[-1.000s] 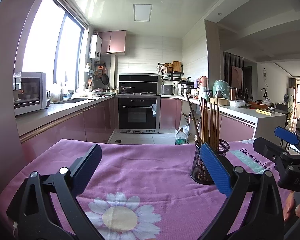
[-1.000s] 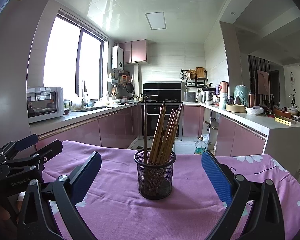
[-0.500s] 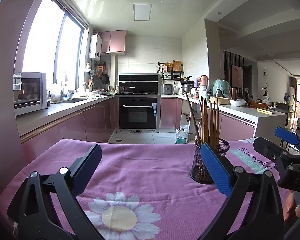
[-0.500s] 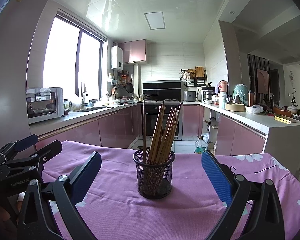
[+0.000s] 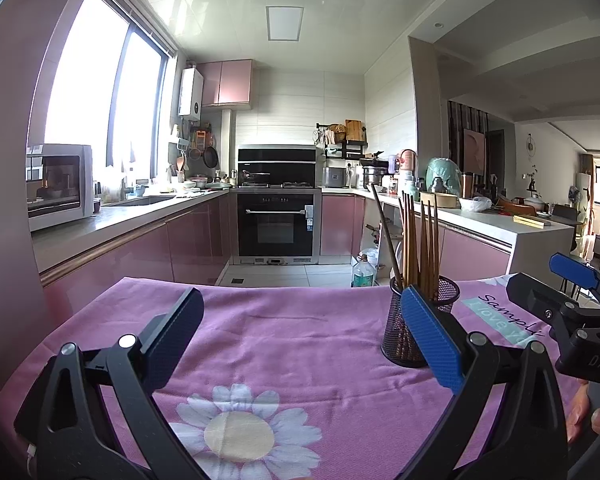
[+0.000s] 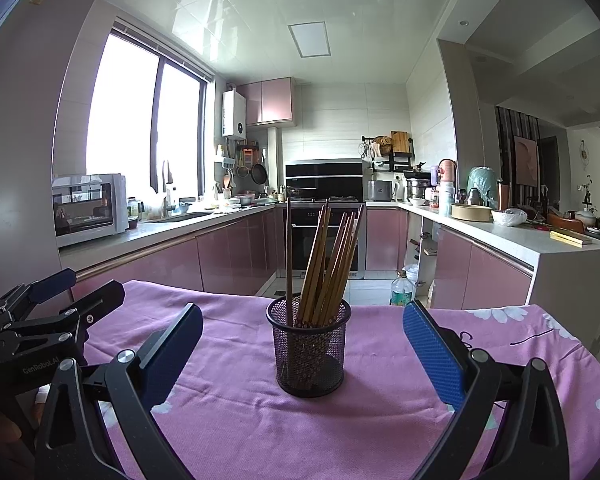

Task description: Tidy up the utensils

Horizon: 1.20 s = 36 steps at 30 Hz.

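A black mesh cup (image 6: 309, 350) is seen standing upright on a worktop (image 6: 380, 412) covered by a pink flowered cloth (image 5: 284, 344), with a bundle of brown chopsticks (image 6: 326, 264) held inside it. The chopsticks are fanned out and leaned toward the right rim, while one darker stick (image 6: 289, 256) is stood almost straight at the left of the cup.

The right claw (image 6: 302, 354) is held spread wide with nothing gripped; the cup is framed between its two blue pads, apart from both. In the right wrist view the left claw (image 6: 56, 292) is seen at the left edge, low over the cloth.

The left claw (image 5: 300, 336) is likewise held wide open and empty above the cloth, well to the left of the cup (image 5: 418, 322), which is partly hidden behind the claw's right pad (image 5: 430, 334). A white daisy print (image 5: 236, 432) is shown between the fingers. The right claw (image 5: 556, 292) is seen at the right edge of the left wrist view, with fingertips of a hand (image 5: 592, 416) glimpsed below it.

Behind the worktop, a kitchen with pink cabinets (image 5: 204, 240), a black oven (image 5: 278, 220), a microwave (image 6: 90, 208) and a bright window (image 6: 140, 120) is shown.
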Available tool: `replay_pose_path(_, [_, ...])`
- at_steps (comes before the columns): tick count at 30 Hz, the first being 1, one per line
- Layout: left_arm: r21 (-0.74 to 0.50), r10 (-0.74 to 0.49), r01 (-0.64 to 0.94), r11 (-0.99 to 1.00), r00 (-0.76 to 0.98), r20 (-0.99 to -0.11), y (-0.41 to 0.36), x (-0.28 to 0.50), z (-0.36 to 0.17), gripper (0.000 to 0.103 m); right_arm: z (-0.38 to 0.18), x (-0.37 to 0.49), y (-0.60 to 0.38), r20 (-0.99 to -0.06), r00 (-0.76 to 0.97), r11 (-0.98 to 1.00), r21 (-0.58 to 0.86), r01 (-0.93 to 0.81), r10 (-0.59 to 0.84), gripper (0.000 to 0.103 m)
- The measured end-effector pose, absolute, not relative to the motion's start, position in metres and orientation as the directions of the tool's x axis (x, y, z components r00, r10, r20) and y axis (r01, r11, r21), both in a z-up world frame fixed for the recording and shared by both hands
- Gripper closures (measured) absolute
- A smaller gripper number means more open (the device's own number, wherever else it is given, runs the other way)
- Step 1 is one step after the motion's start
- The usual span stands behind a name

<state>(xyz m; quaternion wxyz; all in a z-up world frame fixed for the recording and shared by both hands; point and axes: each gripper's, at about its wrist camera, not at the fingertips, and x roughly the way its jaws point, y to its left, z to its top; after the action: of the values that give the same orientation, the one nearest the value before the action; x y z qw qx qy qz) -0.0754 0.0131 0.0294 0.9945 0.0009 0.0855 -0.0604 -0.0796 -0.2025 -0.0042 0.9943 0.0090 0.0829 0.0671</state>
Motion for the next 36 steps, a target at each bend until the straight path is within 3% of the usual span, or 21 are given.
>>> replay_pose_path(36, [-0.008,-0.118,0.119,0.993,0.977,-0.177,0.0124,-0.0746,0.0253,0.006,-0.0053,-0.0795,-0.2022,-0.167,0.978,0.992,0.037,-0.123,0.127,0.006])
